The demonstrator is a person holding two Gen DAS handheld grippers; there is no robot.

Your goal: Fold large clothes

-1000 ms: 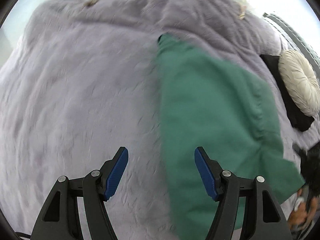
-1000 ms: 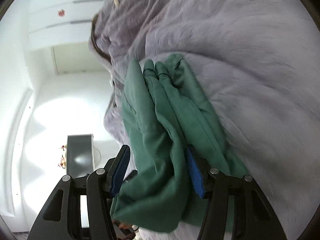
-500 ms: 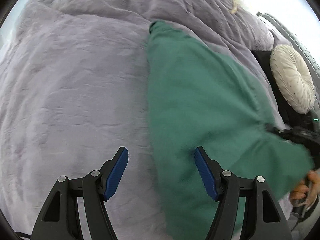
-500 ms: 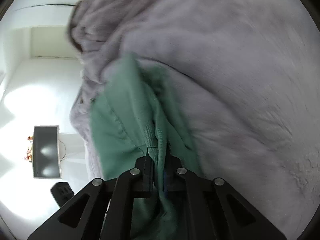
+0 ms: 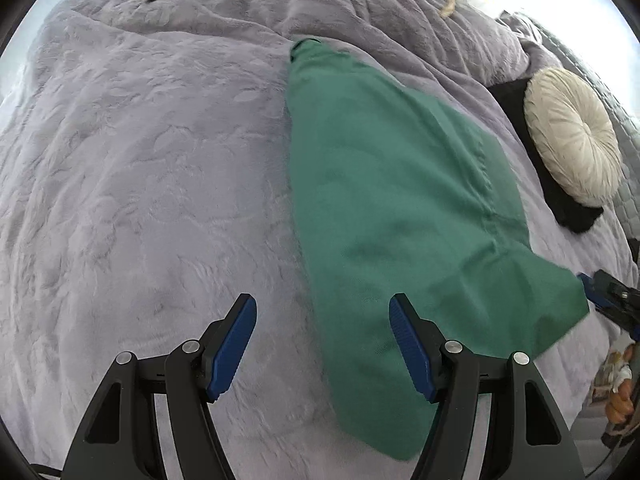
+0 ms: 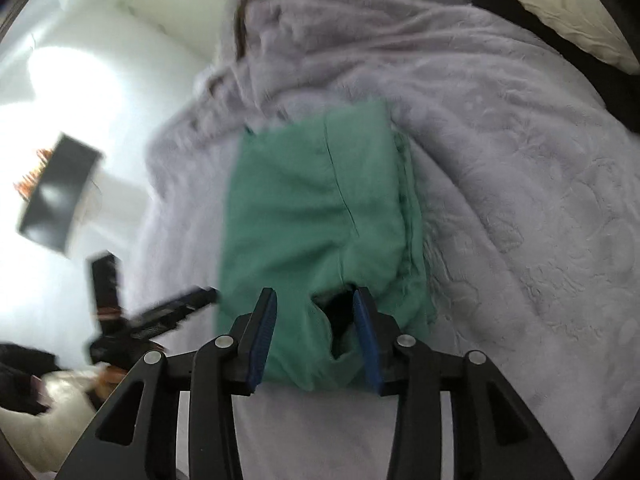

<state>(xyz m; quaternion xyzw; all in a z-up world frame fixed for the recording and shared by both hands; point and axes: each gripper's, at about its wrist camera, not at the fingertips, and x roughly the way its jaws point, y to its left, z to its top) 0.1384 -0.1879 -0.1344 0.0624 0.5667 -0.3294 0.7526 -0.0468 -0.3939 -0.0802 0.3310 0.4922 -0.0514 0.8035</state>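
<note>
A green garment (image 5: pixel 392 208) lies folded in a long strip on the lilac bedspread (image 5: pixel 140 168). My left gripper (image 5: pixel 322 346) is open and empty, hovering over the garment's left edge near its near end. In the right wrist view the garment (image 6: pixel 312 208) lies flat, and my right gripper (image 6: pixel 314 334) is open with its jaws either side of the garment's near edge, not clamped on it. The right gripper also shows at the right edge of the left wrist view (image 5: pixel 608 296), just off the garment's corner.
A round cream cushion (image 5: pixel 572 136) lies on a black cloth (image 5: pixel 560 200) at the right. The bedspread (image 6: pixel 520 200) is rumpled at the far side. The left gripper's handle (image 6: pixel 160 316) and a dark wall screen (image 6: pixel 56 196) show left of the bed.
The right gripper was shut on the garment's end half a second ago and has now opened, letting the cloth drop flat. The left gripper stayed open and shifted slightly.
</note>
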